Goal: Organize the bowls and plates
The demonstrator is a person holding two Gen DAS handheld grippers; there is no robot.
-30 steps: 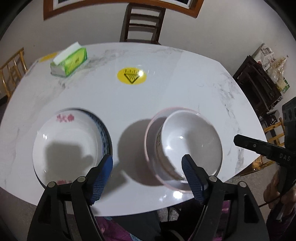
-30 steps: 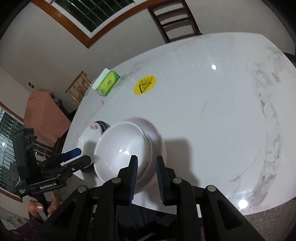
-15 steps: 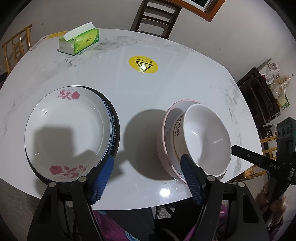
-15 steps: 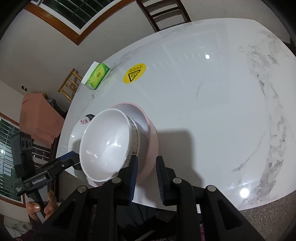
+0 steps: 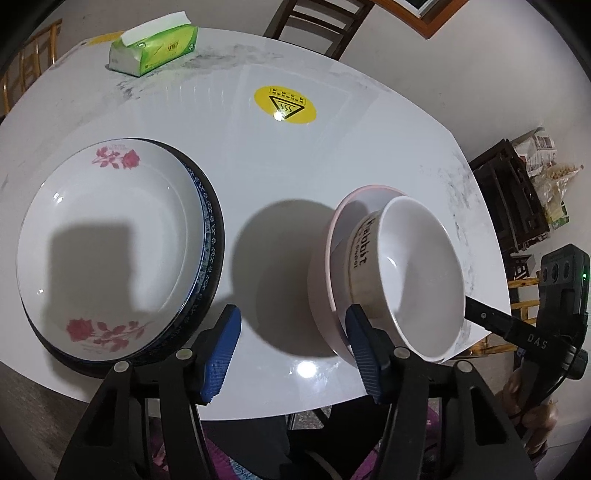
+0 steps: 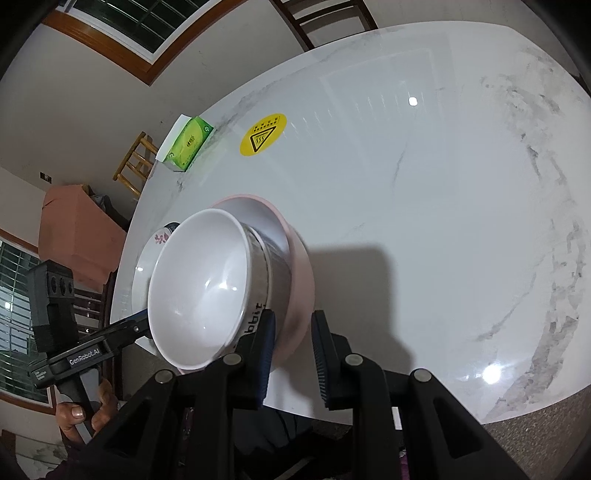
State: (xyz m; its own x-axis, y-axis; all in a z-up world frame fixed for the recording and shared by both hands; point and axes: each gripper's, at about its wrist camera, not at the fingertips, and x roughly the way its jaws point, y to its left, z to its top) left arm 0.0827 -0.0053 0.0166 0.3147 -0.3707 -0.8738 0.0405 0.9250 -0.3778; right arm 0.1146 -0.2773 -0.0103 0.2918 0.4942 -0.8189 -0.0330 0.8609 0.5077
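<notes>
A white bowl [image 5: 417, 273] with black lettering sits nested in a pink bowl [image 5: 325, 266], both tilted toward the table's near edge. My right gripper [image 6: 291, 332] is shut on the pink bowl's [image 6: 299, 266] near rim, and the white bowl [image 6: 199, 284] leans left in it. A rose-patterned white plate [image 5: 103, 240] lies stacked on a dark blue-rimmed plate [image 5: 212, 229] at the left. My left gripper [image 5: 291, 332] is open and empty above the near table edge, between the plates and the bowls.
A green tissue pack [image 5: 155, 44] lies at the far left of the white marble table [image 5: 332, 140]. A yellow warning sticker [image 5: 285, 104] marks its middle. A wooden chair [image 5: 317, 18] stands behind. A dark shelf [image 5: 513, 184] stands at the right.
The right gripper has lifted and tilted the nested bowls toward the near edge. The left gripper has moved closer to the table and stayed open.
</notes>
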